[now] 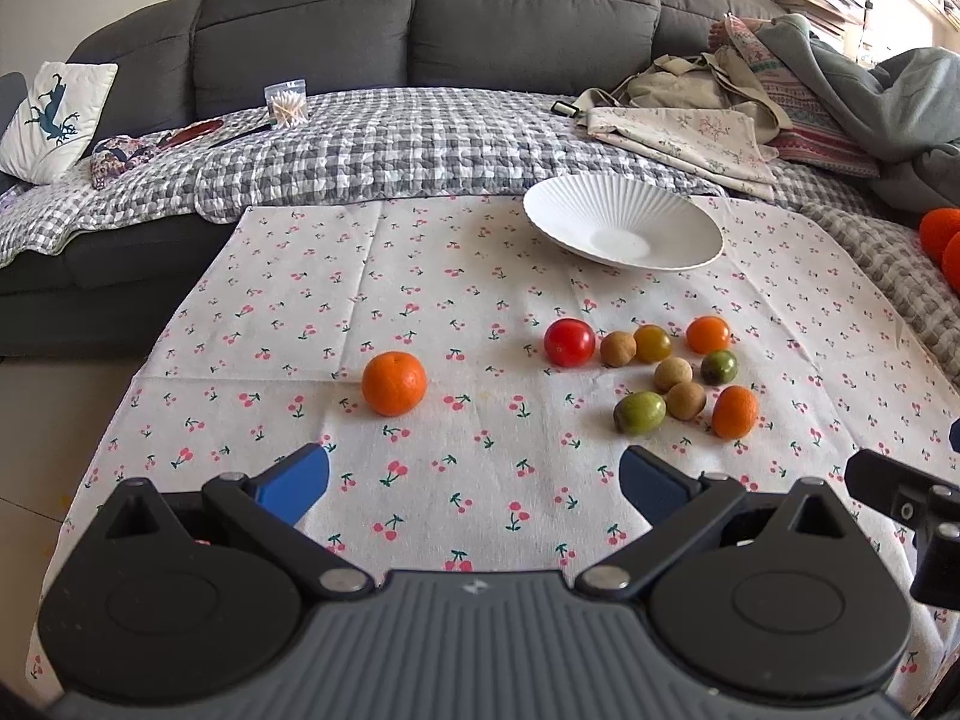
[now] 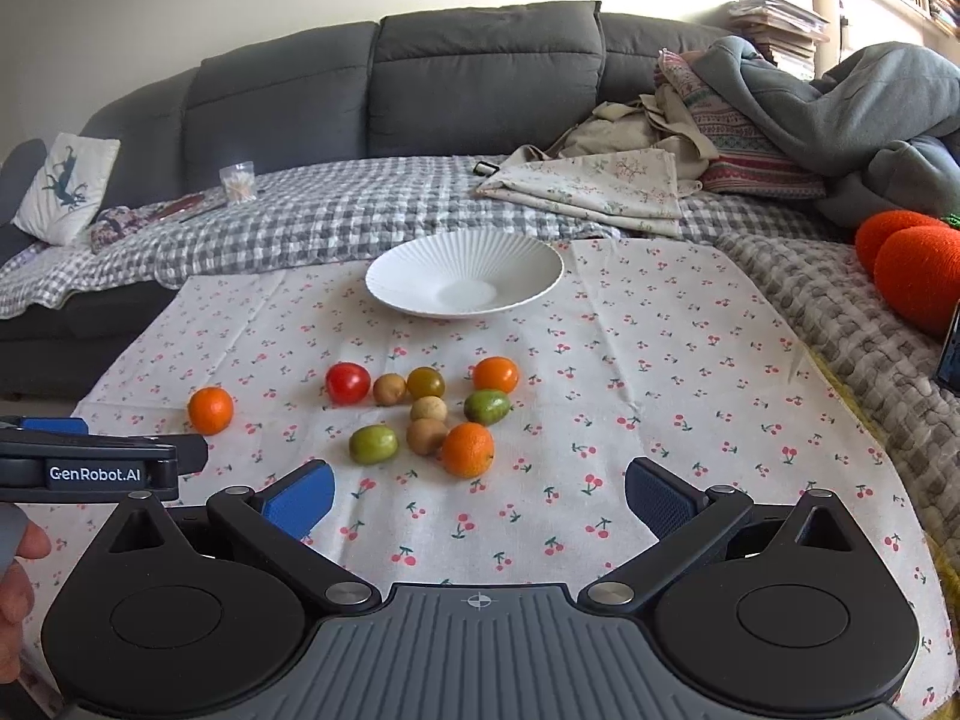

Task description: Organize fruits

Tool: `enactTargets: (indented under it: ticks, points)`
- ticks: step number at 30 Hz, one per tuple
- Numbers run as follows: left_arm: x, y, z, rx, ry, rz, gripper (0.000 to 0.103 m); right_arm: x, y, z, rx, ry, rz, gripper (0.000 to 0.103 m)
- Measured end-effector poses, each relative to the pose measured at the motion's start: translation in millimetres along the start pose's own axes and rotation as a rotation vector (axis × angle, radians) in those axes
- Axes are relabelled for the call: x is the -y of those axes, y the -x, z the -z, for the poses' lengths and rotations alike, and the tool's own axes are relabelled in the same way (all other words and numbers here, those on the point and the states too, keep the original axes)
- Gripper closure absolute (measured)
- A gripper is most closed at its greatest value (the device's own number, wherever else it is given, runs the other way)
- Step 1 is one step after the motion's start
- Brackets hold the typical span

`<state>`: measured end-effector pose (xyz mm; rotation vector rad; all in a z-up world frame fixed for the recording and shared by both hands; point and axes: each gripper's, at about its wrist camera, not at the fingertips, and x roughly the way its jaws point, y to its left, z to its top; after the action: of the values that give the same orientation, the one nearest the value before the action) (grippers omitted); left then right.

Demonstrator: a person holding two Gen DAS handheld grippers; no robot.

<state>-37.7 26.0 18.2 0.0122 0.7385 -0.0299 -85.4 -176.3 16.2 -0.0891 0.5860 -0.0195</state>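
Note:
A white ribbed bowl stands empty at the far side of a cherry-print cloth. A lone orange lies left of a cluster of small fruits: a red tomato, a second orange, green fruits, brown longans. My left gripper is open and empty, short of the lone orange. My right gripper is open and empty, just short of the cluster.
A grey sofa with a checked blanket lies behind the cloth. Folded fabric and clothes pile at the right. A jar of cotton swabs stands at the back left. Orange knitted balls lie at the right.

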Motion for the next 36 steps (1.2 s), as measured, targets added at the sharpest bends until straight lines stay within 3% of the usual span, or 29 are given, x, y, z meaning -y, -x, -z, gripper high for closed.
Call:
enactTargets:
  ticks: [36]
  points:
    - [4, -9, 5, -0.02, -0.016, -0.006, 0.001, 7, -12, 10, -0.044, -0.008, -0.007, 0.0]
